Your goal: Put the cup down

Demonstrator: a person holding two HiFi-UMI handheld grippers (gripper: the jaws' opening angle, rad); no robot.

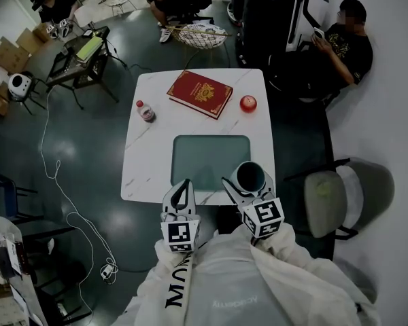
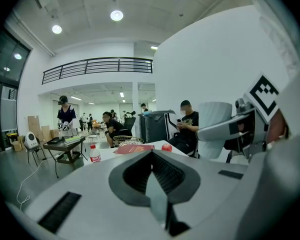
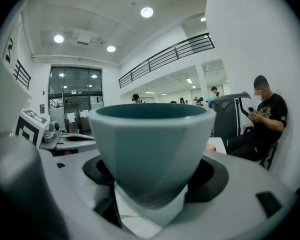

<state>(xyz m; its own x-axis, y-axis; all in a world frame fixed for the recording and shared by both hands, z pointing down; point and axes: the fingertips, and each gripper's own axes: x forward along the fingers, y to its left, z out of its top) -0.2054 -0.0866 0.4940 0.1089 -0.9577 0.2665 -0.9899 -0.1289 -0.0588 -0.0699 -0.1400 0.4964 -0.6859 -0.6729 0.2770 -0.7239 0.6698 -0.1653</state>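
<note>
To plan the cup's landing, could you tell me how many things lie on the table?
4: bottle left, red book far centre, red ball far right, green mat near centre. Near edge partly hidden.

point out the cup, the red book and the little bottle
cup [image 3: 152, 146]: right gripper view, middle of its outer wall
red book [image 1: 200, 93]: head view, centre of its cover
bottle [image 1: 145, 112]: head view, its body
</note>
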